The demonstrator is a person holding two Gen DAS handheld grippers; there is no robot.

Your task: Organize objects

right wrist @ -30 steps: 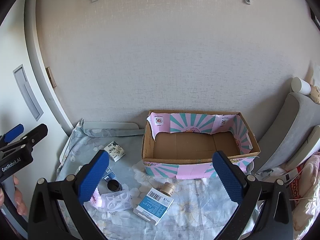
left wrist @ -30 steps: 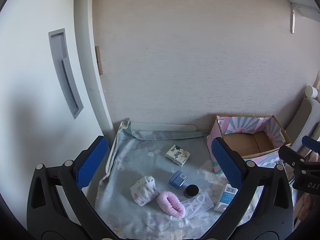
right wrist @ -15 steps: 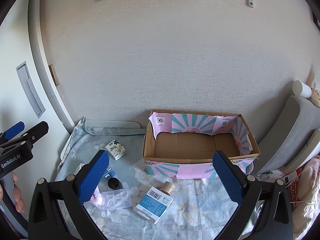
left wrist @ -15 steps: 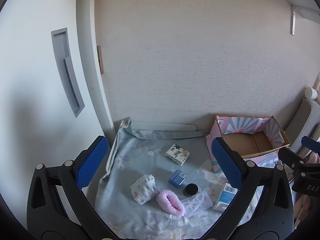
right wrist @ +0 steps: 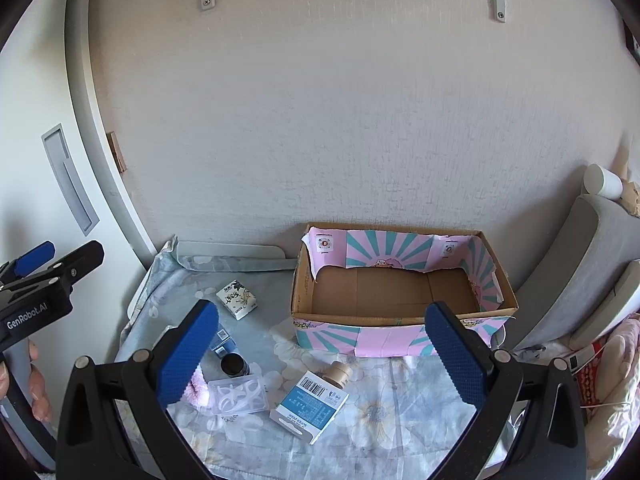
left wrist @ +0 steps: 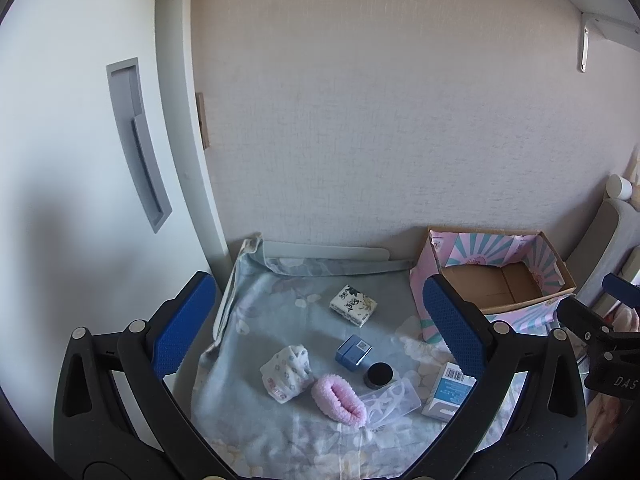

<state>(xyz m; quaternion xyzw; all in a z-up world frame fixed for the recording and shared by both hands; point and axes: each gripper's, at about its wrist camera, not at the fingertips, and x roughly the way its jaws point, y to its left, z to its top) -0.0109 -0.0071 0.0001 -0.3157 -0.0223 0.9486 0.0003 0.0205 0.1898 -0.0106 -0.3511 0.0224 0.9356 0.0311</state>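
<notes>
An empty cardboard box [right wrist: 400, 296] with pink and teal lining stands at the back right of a floral-cloth table [right wrist: 400, 408]; it also shows in the left wrist view [left wrist: 504, 280]. Loose on the cloth lie a floral tissue pack [left wrist: 353, 305], a small blue box [left wrist: 353, 353], a black jar [left wrist: 378, 374], a folded white cloth [left wrist: 288, 372], a pink fuzzy band [left wrist: 338, 399], a clear plastic case [right wrist: 239, 395], a blue-white carton [right wrist: 310, 407] and a tan bottle [right wrist: 337, 373]. My left gripper [left wrist: 320, 332] and right gripper [right wrist: 320, 352] are open, empty, above the table.
A papered wall [right wrist: 360, 120] backs the table. A white sliding door with a recessed handle [left wrist: 138, 144] stands at the left. A grey chair [right wrist: 580, 272] with a white cup [right wrist: 602, 182] on it stands at the right.
Both grippers have drawn back and up slightly, so the objects sit a little lower and smaller in view. Nothing on the table has moved.
</notes>
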